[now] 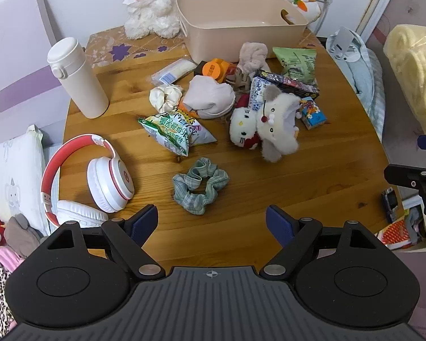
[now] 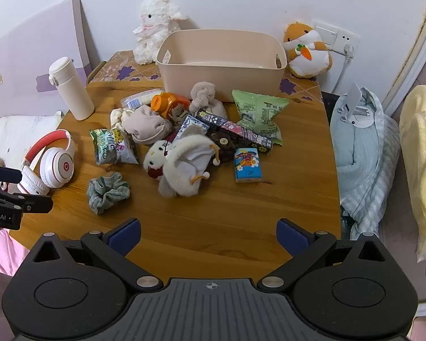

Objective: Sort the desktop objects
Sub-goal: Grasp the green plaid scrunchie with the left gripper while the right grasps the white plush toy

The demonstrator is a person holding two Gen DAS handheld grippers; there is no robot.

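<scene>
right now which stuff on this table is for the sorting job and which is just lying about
For the job:
- beige bin, empty
- green scrunchie
- green snack bag
- Hello Kitty plush
- tissue pack
- orange bottle
- both claws, open: left claw, right claw

Probably just lying about:
- headphones
- white flask
- lamb plush
- hamster plush

Even, soft indoor light, fairly bright; source not visible. Shadows faint, short, under clutter on table. Mild sheen on headphones and flask. Strong fisheye bending toward rims; dark vignette corners at 1, 11 o'clock. Centre sharp, edges at 3 and 9 o'clock slightly soft. No motion blur.
</scene>
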